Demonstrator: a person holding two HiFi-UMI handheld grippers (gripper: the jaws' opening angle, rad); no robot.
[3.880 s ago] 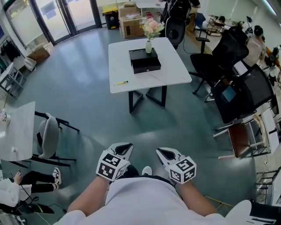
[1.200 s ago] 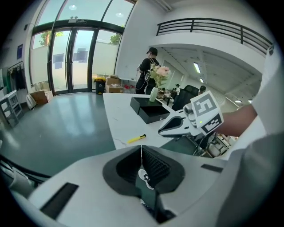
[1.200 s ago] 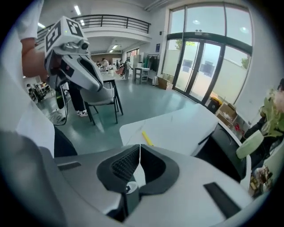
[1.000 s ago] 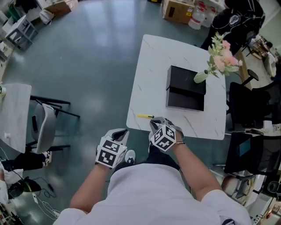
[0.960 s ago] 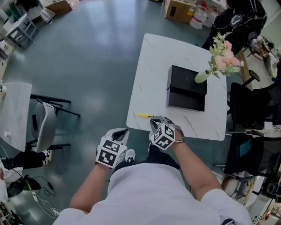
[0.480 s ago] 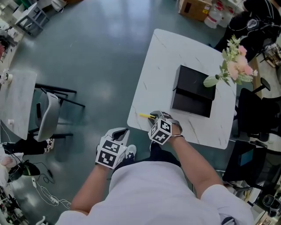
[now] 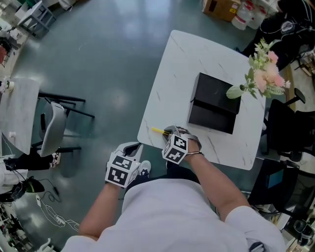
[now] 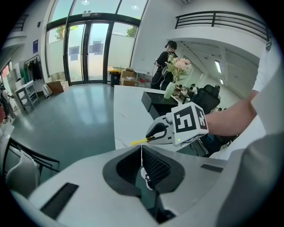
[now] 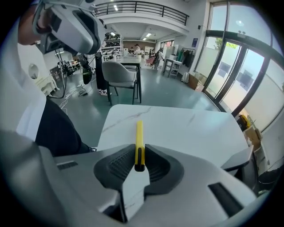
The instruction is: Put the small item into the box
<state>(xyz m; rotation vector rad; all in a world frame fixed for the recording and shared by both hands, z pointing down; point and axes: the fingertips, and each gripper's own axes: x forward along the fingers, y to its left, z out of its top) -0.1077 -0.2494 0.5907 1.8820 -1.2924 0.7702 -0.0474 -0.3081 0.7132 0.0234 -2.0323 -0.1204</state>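
A slim yellow item lies at the near left corner of the white table. My right gripper is shut on it; in the right gripper view the yellow item is pinched between the jaws and pokes forward over the tabletop. The left gripper view shows the right gripper with the yellow item sticking out. A black box with its lid raised sits mid-table. My left gripper hangs off the table over the floor, jaws together, holding nothing.
A vase of pink flowers stands right beside the box. A grey chair and another white table are at the left. Dark office chairs crowd the right side. Cardboard boxes lie beyond the table.
The person has walked up to the table. Over the last second my right gripper reached the yellow item at the table's corner and now grips it; the left gripper stayed low.
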